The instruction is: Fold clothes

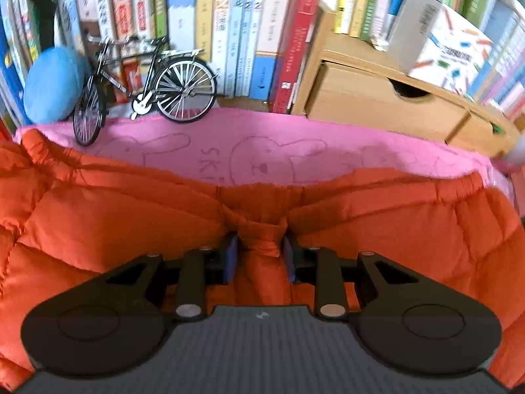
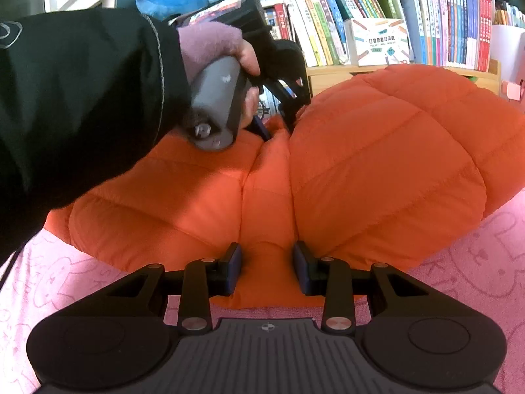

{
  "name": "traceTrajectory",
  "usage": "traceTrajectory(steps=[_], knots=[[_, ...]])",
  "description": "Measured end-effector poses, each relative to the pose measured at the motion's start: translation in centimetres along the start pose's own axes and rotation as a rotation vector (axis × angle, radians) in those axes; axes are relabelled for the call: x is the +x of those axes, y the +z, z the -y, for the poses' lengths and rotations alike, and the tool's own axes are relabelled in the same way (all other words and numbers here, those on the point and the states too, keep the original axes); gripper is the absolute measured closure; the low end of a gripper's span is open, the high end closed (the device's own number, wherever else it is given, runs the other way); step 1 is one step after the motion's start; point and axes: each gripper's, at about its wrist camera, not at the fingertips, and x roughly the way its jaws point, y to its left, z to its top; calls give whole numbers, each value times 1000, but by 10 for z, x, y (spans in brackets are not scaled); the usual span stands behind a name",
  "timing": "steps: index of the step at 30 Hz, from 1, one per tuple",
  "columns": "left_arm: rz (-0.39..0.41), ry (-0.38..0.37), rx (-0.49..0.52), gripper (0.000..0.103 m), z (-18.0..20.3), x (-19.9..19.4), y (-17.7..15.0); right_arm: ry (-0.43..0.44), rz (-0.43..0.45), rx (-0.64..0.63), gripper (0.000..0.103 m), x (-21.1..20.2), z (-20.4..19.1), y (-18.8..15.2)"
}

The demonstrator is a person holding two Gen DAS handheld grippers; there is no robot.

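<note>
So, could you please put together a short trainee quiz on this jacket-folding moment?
1. True or false: the left gripper is shut on a bunched fold of the orange jacket.
2. Which object stands on the pink blanket behind the jacket? A) a kettle B) a model bicycle C) a lamp
3. Fill in: in the right wrist view, the right gripper grips the jacket at its near ____.

Key: 1 true; 2 B; 3 edge.
</note>
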Motion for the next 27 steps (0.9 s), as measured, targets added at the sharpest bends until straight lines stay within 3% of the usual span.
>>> traceTrajectory(steps=[13,22,27], knots=[[-47,-45,-107,74,-14,-11,12,2,-2,-2,66,8,4,6],[7,-139,72,74,-17,-108,-37,14,-1,5,65,15,8,11],[-56,-176,123,74,-18,-115,-74,23,1,8,63,19,11,12]])
